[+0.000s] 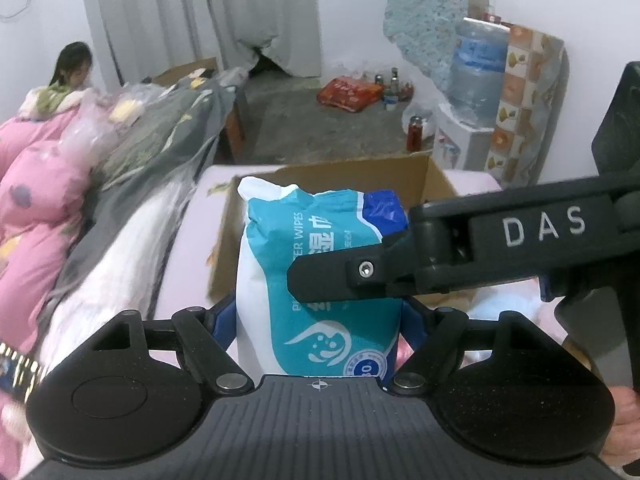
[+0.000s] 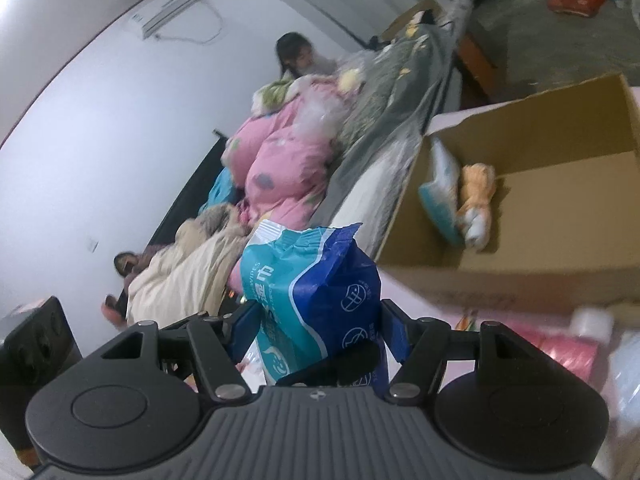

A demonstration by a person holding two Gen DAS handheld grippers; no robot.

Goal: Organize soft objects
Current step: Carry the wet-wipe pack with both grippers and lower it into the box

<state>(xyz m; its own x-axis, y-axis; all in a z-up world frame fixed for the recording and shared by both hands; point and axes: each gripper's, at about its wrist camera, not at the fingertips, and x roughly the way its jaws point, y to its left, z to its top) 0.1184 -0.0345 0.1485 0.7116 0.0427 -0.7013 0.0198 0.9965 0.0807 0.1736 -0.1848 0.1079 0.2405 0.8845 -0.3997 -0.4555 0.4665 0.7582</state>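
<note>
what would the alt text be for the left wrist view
A teal and white pack of wet wipes stands upright between the left gripper fingers, with the right gripper reaching in from the right and pinching its side. Behind it an open cardboard box sits on a pink-covered bed, with piled bedding to the left.

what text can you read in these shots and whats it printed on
"DAS": on the right gripper arm, white letters.
"WIPES": on the wipes pack, running up its side; the letters before it are partly covered.
"30": in a round badge low on the pack, partly hidden.
Chinese characters on the pack: too blurred to read.
</note>
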